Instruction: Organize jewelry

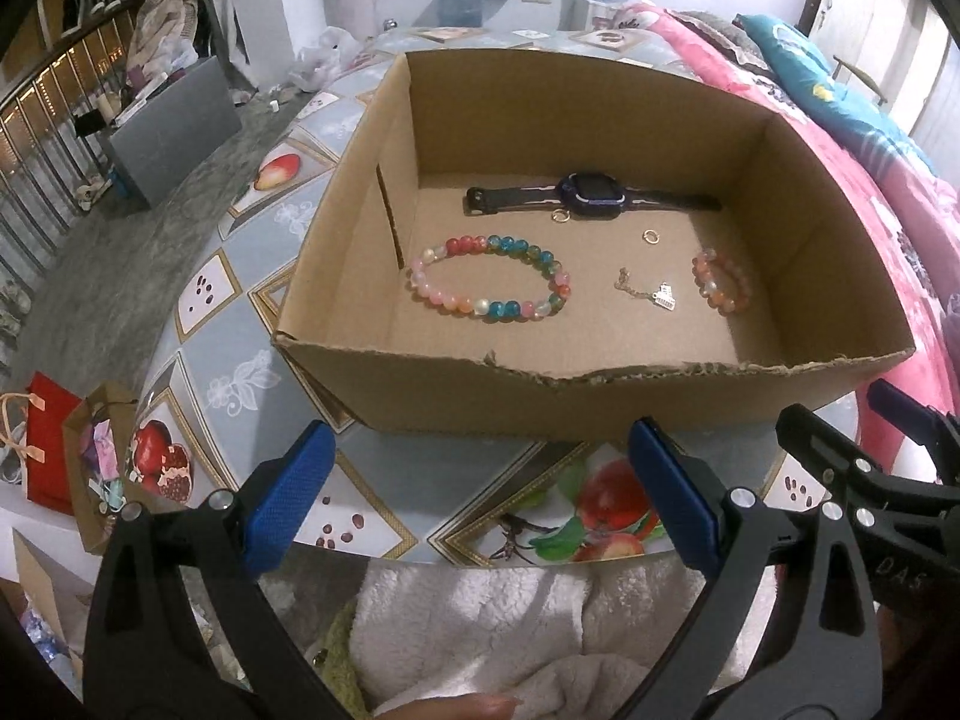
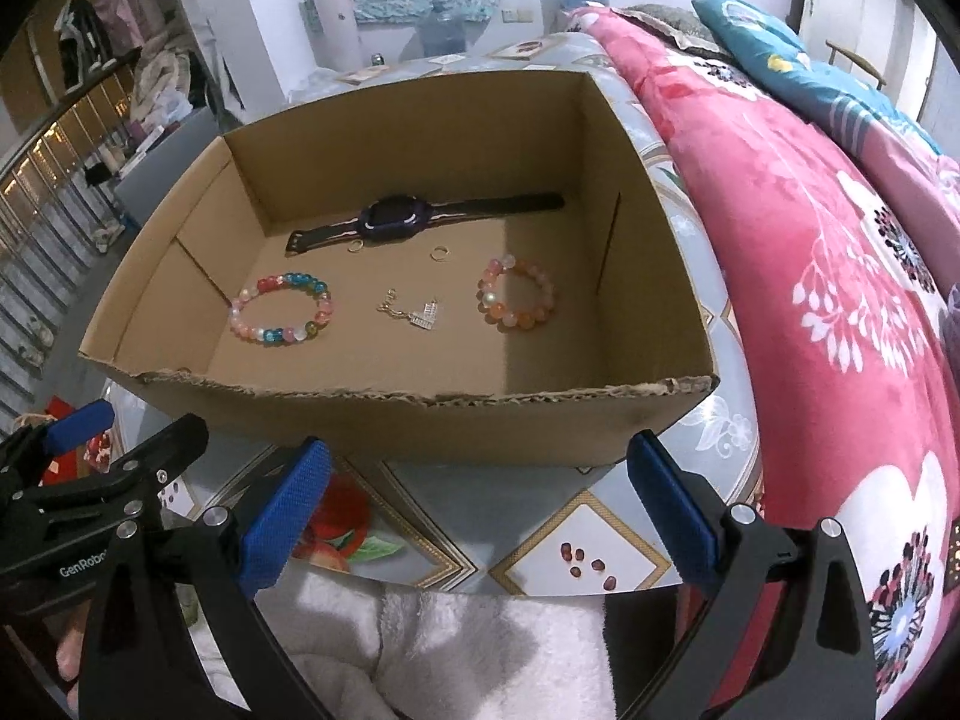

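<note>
An open cardboard box [image 1: 600,402] [image 2: 420,426] stands on the patterned table. Inside lie a dark watch [image 1: 591,195] [image 2: 393,219], a multicoloured bead bracelet [image 1: 492,285] [image 2: 282,309], an orange-pink bead bracelet [image 1: 723,282] [image 2: 519,294], a thin chain with a silver charm [image 1: 651,291] [image 2: 414,309] and two small gold rings [image 1: 559,216] [image 1: 651,236] [image 2: 355,248] [image 2: 440,252]. My left gripper [image 1: 483,450] hangs open in front of the box's near wall, with nothing between its blue pads. My right gripper [image 2: 480,468] is open too, beside it and just as empty.
A pink floral blanket [image 2: 810,252] and teal pillow [image 1: 798,66] lie to the right of the table. A white fluffy cloth [image 1: 510,630] sits below the table's near edge. On the floor at left stand a grey box [image 1: 174,126], a red bag [image 1: 51,438] and a paper bag [image 1: 96,462].
</note>
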The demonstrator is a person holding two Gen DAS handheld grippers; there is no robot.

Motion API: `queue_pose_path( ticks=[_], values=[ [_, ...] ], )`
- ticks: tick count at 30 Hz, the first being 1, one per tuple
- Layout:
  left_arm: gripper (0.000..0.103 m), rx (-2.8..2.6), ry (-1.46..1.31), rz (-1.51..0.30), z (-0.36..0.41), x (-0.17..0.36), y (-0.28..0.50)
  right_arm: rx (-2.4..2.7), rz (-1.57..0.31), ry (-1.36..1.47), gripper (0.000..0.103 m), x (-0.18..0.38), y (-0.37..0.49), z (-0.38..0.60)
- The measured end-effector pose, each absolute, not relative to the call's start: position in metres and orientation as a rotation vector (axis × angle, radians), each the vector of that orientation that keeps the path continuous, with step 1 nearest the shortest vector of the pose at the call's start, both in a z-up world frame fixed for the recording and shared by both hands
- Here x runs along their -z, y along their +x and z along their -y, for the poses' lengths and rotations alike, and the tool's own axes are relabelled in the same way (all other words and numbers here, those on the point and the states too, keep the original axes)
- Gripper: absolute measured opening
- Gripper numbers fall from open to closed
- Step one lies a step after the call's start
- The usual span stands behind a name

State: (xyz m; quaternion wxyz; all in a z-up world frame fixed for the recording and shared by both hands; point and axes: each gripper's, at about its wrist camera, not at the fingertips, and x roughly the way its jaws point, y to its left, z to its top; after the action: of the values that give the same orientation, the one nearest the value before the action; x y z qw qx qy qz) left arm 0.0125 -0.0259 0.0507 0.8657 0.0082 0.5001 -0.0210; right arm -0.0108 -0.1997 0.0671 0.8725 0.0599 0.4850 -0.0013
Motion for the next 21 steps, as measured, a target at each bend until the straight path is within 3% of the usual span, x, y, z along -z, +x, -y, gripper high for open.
queue_pose_path(
  ticks=[21],
  values=[
    [0.095,0.033,0.049,-1.067,0.0315,-0.0489,0.0162,0.005,-1.047,0.125,0.096,-0.0602,-0.0039,0.2019]
  ],
)
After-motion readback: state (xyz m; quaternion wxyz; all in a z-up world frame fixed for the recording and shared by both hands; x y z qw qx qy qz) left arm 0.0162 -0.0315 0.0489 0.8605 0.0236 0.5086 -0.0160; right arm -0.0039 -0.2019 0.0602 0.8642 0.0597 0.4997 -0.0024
